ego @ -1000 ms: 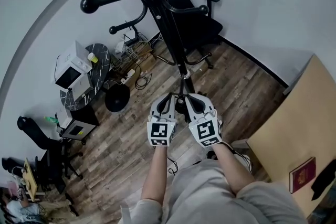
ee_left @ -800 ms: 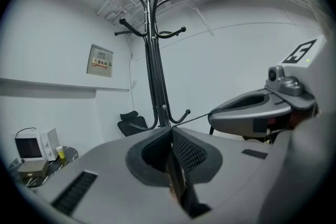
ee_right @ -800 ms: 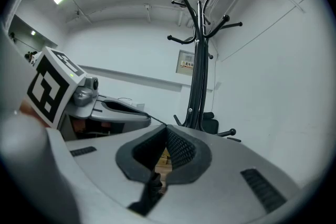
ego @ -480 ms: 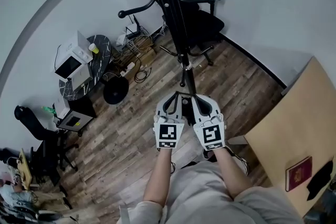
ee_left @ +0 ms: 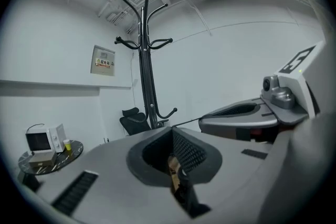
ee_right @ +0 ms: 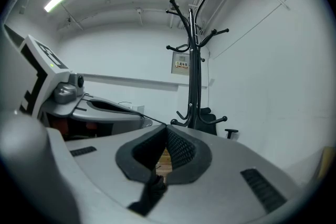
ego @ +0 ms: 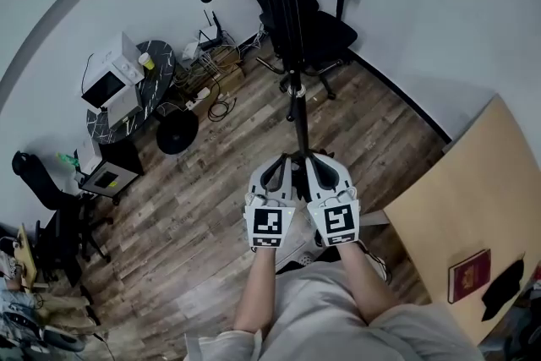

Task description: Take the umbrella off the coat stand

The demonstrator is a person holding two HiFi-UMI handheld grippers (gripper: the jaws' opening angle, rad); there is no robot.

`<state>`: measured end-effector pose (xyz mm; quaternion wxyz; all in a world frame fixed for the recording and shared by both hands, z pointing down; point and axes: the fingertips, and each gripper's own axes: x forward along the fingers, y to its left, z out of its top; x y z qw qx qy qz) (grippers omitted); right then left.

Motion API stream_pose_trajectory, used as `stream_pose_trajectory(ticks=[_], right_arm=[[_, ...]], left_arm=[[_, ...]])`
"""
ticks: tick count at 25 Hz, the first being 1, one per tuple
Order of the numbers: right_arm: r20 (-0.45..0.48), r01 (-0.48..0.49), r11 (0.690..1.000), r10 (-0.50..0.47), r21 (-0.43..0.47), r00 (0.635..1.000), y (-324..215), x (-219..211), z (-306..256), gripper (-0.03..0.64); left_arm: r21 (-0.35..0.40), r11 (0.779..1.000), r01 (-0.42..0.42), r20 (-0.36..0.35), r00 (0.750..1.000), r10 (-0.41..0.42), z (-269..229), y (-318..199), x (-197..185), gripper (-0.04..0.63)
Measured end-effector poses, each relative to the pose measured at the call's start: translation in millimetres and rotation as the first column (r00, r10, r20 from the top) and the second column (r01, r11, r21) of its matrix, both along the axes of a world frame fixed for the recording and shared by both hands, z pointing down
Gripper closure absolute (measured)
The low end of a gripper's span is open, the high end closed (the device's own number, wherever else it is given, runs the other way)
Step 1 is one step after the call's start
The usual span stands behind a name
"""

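The black coat stand (ego: 283, 13) rises against the white wall, and its lower pole runs down to just beyond my gripper tips. I also see the coat stand (ee_left: 144, 76) some way ahead in the left gripper view, and the coat stand (ee_right: 194, 71) likewise in the right gripper view. Its hooks look bare, and I can make out no umbrella in any view. My left gripper (ego: 286, 157) and right gripper (ego: 306, 157) are level, side by side, tips nearly touching. Both are shut, pads meeting. A thin dark line joins the two tips; I cannot tell what it is.
A black office chair (ego: 319, 25) stands behind the stand. At left, a round dark table (ego: 161, 80) carries a microwave (ego: 106, 80) and a yellow cup (ego: 146, 61), with cables (ego: 211, 84) and a black disc (ego: 177, 131) on the wood floor. A tan board (ego: 473, 199) with a red booklet (ego: 467, 275) is at right.
The coat stand has slid up the head view and shrunk, and more of its lower pole shows. Both grippers stayed shut and side by side, pulling back from it together.
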<state>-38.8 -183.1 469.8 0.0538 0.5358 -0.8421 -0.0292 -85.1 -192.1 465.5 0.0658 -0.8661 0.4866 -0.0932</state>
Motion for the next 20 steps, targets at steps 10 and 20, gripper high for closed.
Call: stream_pose_trajectory(ticks=[10,20], right_arm=[[0.021,0.039,0.998,-0.038,-0.045,0.999,36.1,-12.7,10.8,0.607],[0.024,0.044,0.998,-0.043,-0.052,0.999,64.9,-11.9,17.7,0.606]], left_arm=[[-0.085,0.996,0.030,-0.156,0.987,-0.044,12.7,39.3,-17.7,0.575],[-0.088,0.994,0.065,-0.162,0.984,-0.079,21.0,73.8,-18.7,0.574]])
